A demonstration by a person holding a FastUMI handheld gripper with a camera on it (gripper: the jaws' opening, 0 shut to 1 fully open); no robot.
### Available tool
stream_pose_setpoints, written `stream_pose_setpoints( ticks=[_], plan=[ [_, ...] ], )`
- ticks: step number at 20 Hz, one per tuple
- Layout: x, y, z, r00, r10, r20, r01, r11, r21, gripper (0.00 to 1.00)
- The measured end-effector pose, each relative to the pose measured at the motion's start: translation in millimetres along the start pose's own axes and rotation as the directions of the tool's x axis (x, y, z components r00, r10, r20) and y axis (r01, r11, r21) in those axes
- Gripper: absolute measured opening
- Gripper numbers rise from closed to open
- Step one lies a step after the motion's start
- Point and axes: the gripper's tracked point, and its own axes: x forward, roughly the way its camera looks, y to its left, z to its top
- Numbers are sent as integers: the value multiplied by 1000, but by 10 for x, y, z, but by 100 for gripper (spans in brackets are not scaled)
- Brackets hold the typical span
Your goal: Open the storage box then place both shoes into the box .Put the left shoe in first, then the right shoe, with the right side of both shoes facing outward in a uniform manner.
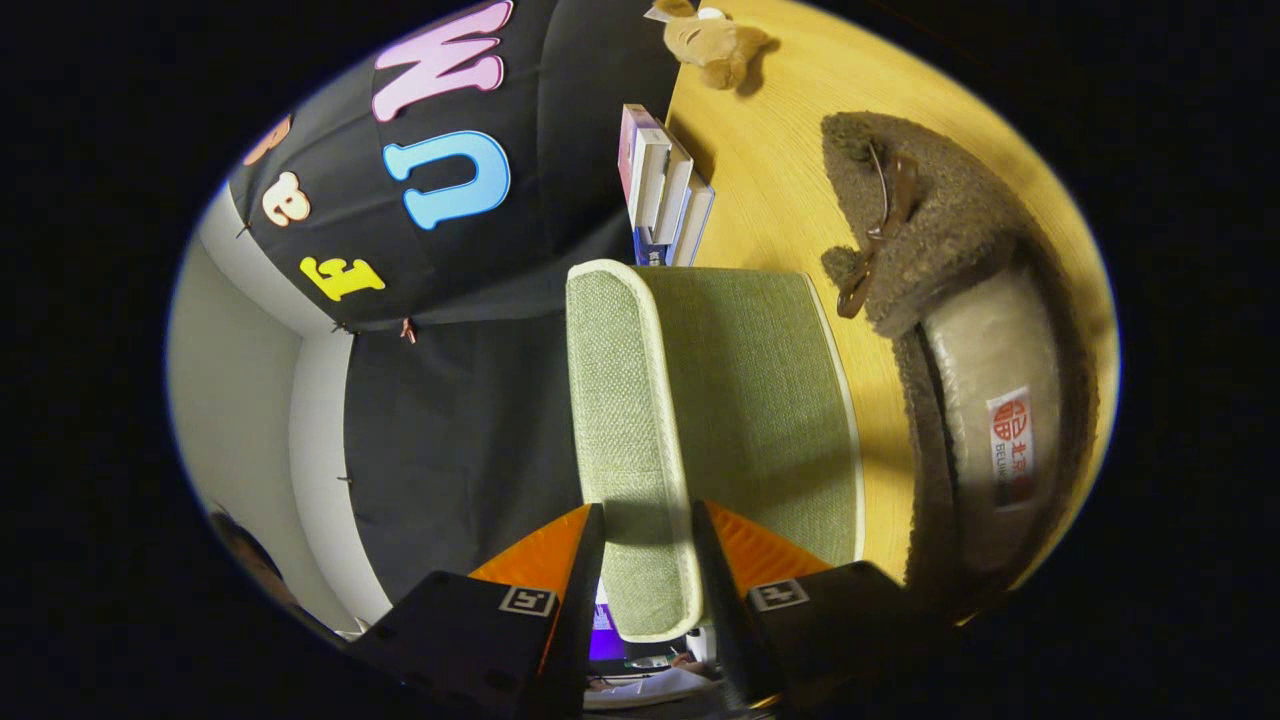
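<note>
Between the fingers sits the white-trimmed edge of the green storage box lid (640, 440) — the gripper (645, 520) is narrowed onto it, one finger on each side. Beside the box, a brown fuzzy shoe (960, 340) lies on the wooden table (780, 180); beyond — stacked books (663, 190) and a plush toy (712, 40).

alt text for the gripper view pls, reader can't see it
The gripper jaws straddle the white-trimmed edge of a green fabric storage box lid, apparently gripping it. Beyond lies a brown fuzzy shoe on the wooden table, with stacked books and a plush toy farther off.
</note>
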Motion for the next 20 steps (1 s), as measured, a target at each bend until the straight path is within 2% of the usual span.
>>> stream_pose_setpoints(
  ticks=[2, 4, 6, 8, 10, 20],
  plan=[
    [-26, 28, 51, 1000, 20, 18, -21, 999, 27, 27],
    [-59, 62, 29, 999, 28, 24, -29, 1000, 6, 12],
    [-80, 97, 30, 999, 27, 21, -28, 1000, 2, 12],
    [-113, 186, 45, 999, 25, 40, -25, 1000, -11, 6],
    [-151, 351, 43, 998, 43, 54, -42, 999, -22, 5],
    [76, 1385, -51, 995, 56, 77, -42, 984, -174, 5]
  ],
)
